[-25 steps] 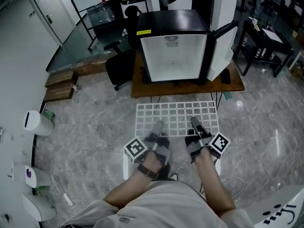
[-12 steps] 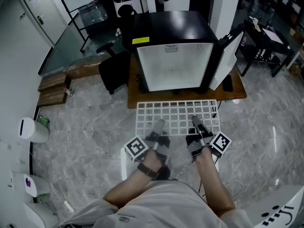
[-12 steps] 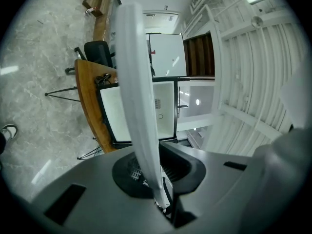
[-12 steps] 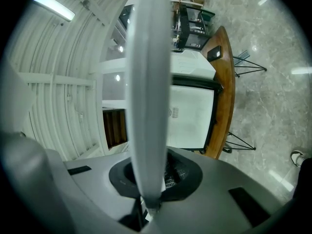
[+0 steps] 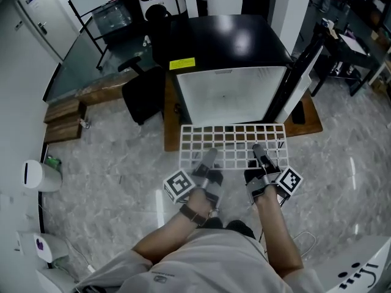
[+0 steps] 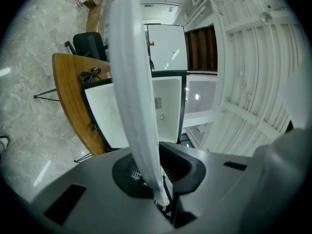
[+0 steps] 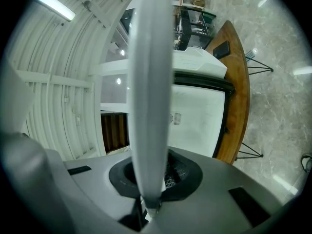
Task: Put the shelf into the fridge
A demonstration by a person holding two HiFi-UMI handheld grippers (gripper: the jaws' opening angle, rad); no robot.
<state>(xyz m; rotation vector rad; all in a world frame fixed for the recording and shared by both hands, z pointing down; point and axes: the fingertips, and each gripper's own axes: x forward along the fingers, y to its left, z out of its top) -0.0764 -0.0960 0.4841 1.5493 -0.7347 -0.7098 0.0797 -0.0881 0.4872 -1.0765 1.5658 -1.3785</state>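
We pinch the near edge of the white wire shelf (image 5: pixel 233 145) with both tongs, left gripper (image 5: pixel 210 155) and right gripper (image 5: pixel 258 149) clamped on it. The shelf hangs level, its far edge over the front edge of the wooden table (image 5: pixel 170 130), before the open fridge (image 5: pixel 229 93).

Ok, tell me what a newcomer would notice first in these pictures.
The white wire-grid shelf stands out at the head view's centre, held by its near edge, with the left claw and right claw each shut on it. Just beyond it, the black mini fridge stands open on a brown wooden table, its white inside facing the person.
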